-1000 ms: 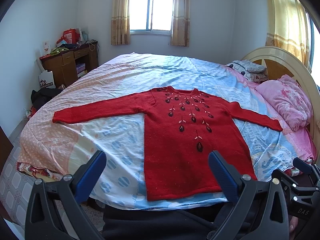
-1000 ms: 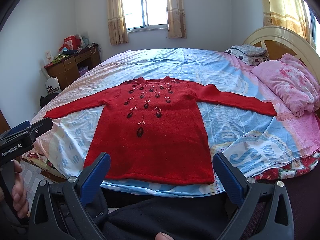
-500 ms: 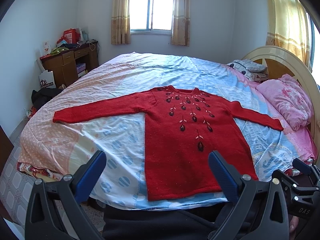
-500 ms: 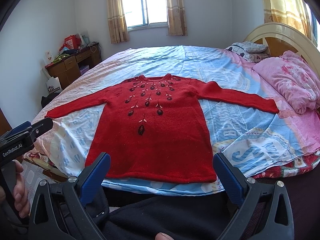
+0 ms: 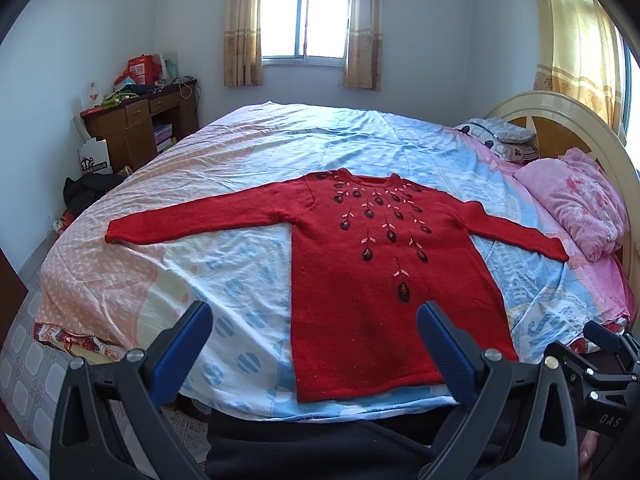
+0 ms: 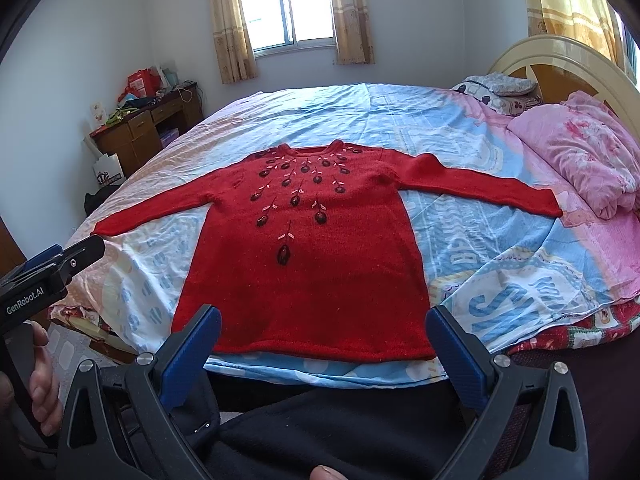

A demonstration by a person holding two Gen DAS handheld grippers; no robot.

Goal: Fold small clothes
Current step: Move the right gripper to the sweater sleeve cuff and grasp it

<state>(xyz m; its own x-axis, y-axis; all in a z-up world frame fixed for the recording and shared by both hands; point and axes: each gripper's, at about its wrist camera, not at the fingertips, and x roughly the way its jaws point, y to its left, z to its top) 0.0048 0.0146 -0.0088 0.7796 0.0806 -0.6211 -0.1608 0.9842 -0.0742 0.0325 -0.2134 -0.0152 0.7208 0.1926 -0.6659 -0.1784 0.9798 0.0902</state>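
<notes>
While one red sweater (image 5: 376, 280) lay flat on the bed (image 5: 248, 152), my left gripper (image 5: 314, 332) and right gripper (image 6: 324, 334) were both spread wide, holding nothing; the desk clutter (image 5: 140, 74) was unclear.

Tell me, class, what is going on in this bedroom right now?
A person holds a two-finger gripper in each hand at the foot of a bed. A red sweater lies flat on it, sleeves spread, not yet folded. The left gripper and right gripper both hover open short of the hem, touching nothing.
</notes>
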